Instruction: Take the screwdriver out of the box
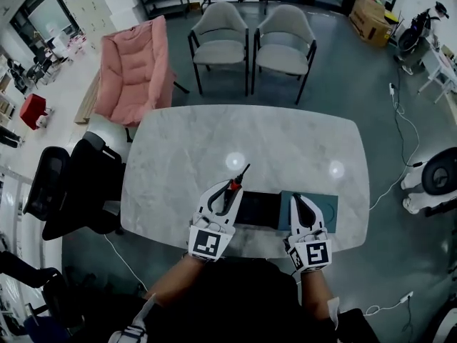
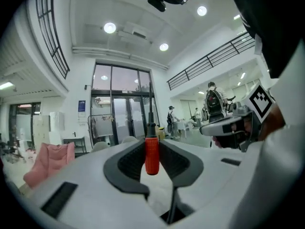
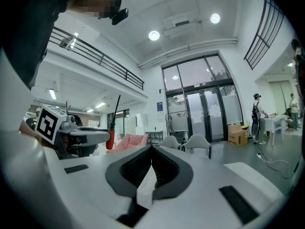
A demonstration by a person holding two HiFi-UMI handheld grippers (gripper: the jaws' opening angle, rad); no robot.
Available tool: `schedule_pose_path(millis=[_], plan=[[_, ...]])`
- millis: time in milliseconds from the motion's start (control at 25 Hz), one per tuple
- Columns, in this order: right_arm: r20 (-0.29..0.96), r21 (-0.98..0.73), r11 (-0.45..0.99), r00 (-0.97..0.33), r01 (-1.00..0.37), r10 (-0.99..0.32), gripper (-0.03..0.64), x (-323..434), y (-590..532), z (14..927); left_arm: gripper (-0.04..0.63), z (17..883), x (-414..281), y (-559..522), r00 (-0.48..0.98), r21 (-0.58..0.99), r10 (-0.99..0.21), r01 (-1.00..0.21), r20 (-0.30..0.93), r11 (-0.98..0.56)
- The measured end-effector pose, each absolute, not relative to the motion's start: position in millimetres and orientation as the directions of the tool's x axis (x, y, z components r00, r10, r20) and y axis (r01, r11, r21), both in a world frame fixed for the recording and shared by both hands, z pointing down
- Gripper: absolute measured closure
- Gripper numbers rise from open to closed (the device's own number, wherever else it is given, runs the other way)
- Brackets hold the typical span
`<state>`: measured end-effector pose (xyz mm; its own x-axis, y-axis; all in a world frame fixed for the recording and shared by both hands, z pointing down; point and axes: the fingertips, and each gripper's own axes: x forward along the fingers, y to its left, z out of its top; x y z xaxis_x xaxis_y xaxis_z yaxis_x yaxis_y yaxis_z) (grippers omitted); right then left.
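Observation:
My left gripper [image 1: 227,191] is shut on the screwdriver [image 1: 234,184]. The pads clamp its red handle [image 2: 152,154], and the black shaft [image 2: 151,104] rises upright above the jaws. It hangs above the left end of the open dark box [image 1: 258,209] on the table's near edge. The box's teal lid [image 1: 325,207] lies beside it on the right. My right gripper [image 1: 303,207] hovers over that lid, and its jaws meet at the tips [image 3: 151,149] with nothing between them. The right gripper view catches the left gripper [image 3: 81,136] and the screwdriver [image 3: 111,137].
The box sits on a white marble table [image 1: 285,141]. Two grey chairs [image 1: 251,41] stand at its far side, a pink armchair [image 1: 136,70] at far left, a black office chair [image 1: 71,184] at the left. Cables [image 1: 403,127] run over the floor on the right.

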<state>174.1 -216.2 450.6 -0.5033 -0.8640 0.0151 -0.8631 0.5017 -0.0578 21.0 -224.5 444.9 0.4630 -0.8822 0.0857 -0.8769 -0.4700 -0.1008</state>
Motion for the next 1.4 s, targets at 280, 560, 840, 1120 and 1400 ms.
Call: schedule_pose_path(millis=[280,560,840,1120,1400], plan=[[-0.036,0.011,0.506,-0.506,-0.863,-0.862,0.597,160.8,-219.9,424.8,0.500,422.4,5.9,-222.2,0.437,-0.063,-0.898,-0.896,0.051,-0.440],[-0.054,0.069,0.499,-0.502,-0.864,-0.863,0.597,158.1,-223.7,408.0,0.500,410.9,3.2,-222.3,0.447,-0.093,-0.894,-0.890,0.010,-0.446],[-0.096,0.102,0.493,-0.502,-0.864,-0.859,0.597,156.2,-224.4,391.1,0.500,406.8,4.0,-221.5,0.449,-0.077,-0.894,-0.891,0.012,-0.448],[-0.109,0.106,0.483,-0.492,-0.869,-0.863,0.597,153.6,-225.7,384.8,0.500,405.0,3.6,-221.5,0.456,-0.084,-0.890,-0.886,0.009,-0.456],[-0.119,0.117,0.476,-0.488,-0.872,-0.865,0.597,157.1,-227.4,385.0,0.500,401.1,8.3,-223.7,0.471,-0.130,-0.882,-0.876,-0.026,-0.465]])
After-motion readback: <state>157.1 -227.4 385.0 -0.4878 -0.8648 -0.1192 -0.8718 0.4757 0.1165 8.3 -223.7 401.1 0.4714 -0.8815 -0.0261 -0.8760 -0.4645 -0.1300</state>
